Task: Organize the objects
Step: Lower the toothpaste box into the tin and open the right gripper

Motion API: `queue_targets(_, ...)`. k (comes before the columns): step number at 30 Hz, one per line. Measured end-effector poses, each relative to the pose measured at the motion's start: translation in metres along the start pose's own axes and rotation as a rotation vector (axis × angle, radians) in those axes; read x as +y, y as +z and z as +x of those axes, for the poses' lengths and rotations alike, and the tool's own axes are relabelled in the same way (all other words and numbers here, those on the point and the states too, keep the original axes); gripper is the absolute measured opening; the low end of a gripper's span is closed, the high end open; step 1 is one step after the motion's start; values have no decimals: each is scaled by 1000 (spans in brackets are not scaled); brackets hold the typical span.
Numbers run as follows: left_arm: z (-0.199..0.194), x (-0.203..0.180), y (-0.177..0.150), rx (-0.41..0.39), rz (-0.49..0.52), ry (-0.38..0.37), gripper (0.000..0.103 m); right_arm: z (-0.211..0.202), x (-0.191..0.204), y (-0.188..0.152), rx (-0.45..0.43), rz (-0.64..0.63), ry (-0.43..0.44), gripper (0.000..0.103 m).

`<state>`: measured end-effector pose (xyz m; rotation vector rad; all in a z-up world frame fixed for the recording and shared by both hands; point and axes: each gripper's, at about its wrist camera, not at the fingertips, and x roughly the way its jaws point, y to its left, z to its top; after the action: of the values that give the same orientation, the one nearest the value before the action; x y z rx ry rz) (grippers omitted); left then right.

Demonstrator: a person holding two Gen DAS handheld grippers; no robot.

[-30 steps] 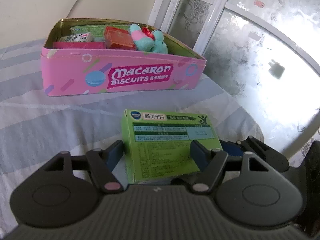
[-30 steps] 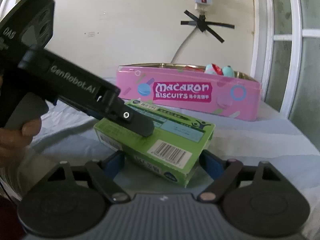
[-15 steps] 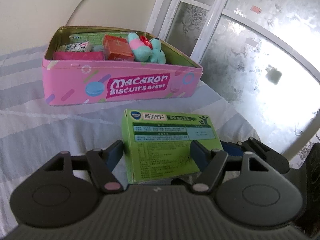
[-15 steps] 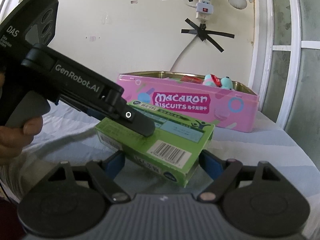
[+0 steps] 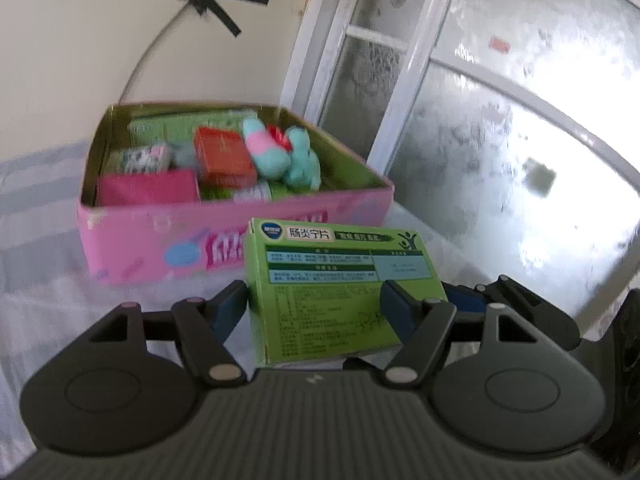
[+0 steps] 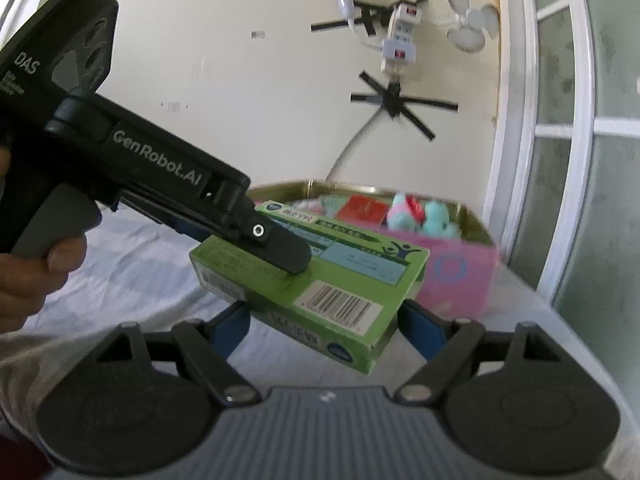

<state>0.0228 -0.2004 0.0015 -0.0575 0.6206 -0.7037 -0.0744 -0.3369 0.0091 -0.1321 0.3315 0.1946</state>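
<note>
1. Green box (image 5: 340,292) sits between the left gripper (image 5: 316,300) fingers, both blue pads against its two sides, partway open jaws clamped on it; box is off the cloth, lifted.
2. Right gripper (image 6: 324,320) also grips the same green box (image 6: 320,280) across its length, jaws wide, pads at both ends.
3. In the right wrist view the left gripper body comes in from the left, its upper finger (image 6: 280,248) lying on the box's top face; a hand (image 6: 36,272) wraps its grip.
4. Pink tin (image 5: 168,248) stands just behind the box on the striped cloth (image 5: 40,280), lid off, holding a red box (image 5: 224,156), a teal-and-pink plush toy (image 5: 288,156), a magenta packet (image 5: 148,188), and other small packs.
5. Writing: left gripper body reads "GenRobot.AI" and "DAS". Green box has Chinese print, a barcode (image 6: 340,306), a blue round logo. Tin lettering blurred and mostly hidden.
6. Background: wall (image 6: 240,80) with black tape crosses and a power strip (image 6: 400,36); frosted window (image 5: 520,120) at right.
</note>
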Motion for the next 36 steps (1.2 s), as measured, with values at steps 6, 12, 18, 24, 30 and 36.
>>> queue_targets(6,1,-5,36,-57,37,30,75,18,-2,26,-61,-30,-10,84)
queue_targets(12,18,3,73,-95,43,69,75,58,-10,58,-76,-44,8,84)
queue_targets(18,51,11,97,-102,41,121,75,101,-28,69,-55,-45,15,84)
queue_targets(24,88,27,105,-54,-9,144,75,142,-41,63,14,-33,7,89)
queue_targets(30,96,41,102,-23,-26,278,75,151,-46,53,38,16,-10,91)
queue_targets(36,81,43,95,-38,8,366,75,132,-52,50,15,135,-13,91)
